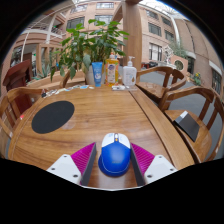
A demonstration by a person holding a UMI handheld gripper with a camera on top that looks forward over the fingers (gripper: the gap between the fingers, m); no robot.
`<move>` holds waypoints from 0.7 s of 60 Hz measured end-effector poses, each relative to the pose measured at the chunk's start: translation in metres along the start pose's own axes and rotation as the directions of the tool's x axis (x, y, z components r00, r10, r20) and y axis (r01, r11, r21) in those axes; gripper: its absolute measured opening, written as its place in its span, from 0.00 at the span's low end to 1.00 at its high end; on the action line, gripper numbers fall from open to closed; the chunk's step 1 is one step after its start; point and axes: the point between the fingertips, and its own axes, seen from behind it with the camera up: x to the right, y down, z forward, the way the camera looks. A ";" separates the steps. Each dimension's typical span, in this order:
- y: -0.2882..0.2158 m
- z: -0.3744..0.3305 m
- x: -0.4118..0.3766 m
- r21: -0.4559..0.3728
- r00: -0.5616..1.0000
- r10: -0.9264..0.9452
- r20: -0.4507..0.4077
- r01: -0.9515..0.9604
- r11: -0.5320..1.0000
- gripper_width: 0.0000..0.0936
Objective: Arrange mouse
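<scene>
A blue and white mouse (pixel 115 155) sits between my gripper's (pixel 113 163) two fingers, over the near part of the wooden table (pixel 110 110). Both pink pads (pixel 84 158) touch its sides, so the gripper is shut on it. A round black mouse pad (pixel 52 116) lies on the table ahead and to the left of the fingers, apart from the mouse. I cannot tell whether the mouse rests on the table or is lifted off it.
A potted plant (pixel 88 45) and several bottles (pixel 112 72) stand at the table's far end. Wooden chairs stand to the left (pixel 14 100) and right (pixel 170 85). A dark flat object (pixel 187 124) lies on the right, past the table's edge.
</scene>
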 end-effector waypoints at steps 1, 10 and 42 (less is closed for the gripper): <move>-0.001 0.000 0.000 0.001 1.000 0.002 -0.001 -0.002 1.000 0.66; -0.004 0.009 0.001 -0.004 1.000 -0.004 -0.022 0.004 1.000 0.48; -0.229 -0.029 -0.051 0.342 1.000 0.024 -0.003 -0.022 0.939 0.39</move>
